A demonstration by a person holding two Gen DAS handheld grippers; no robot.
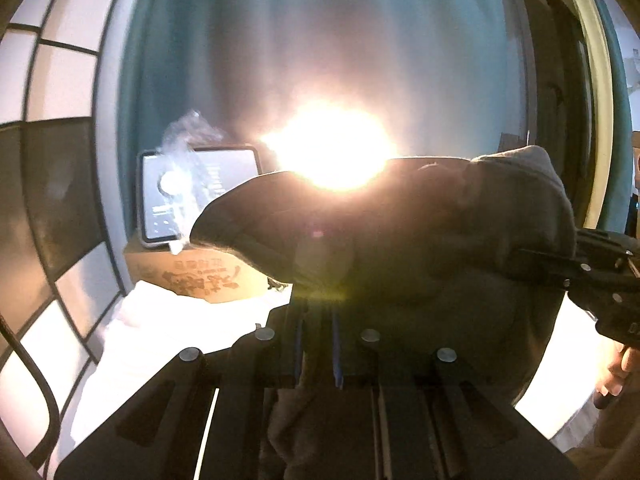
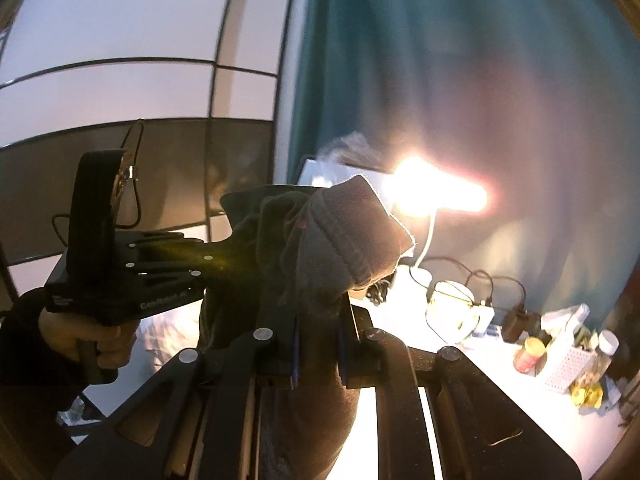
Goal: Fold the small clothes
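teal curtain [image 1: 168, 60]; one garment [image 1: 400, 232], two grippers

Black gripper [image 2: 224, 252], silver screws, dark sleeve [image 2: 20, 344].

A lived-in home room: teal curtain [image 2: 440, 60], glowing desk lamp [image 2: 440, 194], cluttered table [image 2: 460, 360] (mug, jars).

Harsh backlit glare from a lamp [image 2: 440, 194], dark silhouetted foreground, soft blur, strong fisheye bending at edges.
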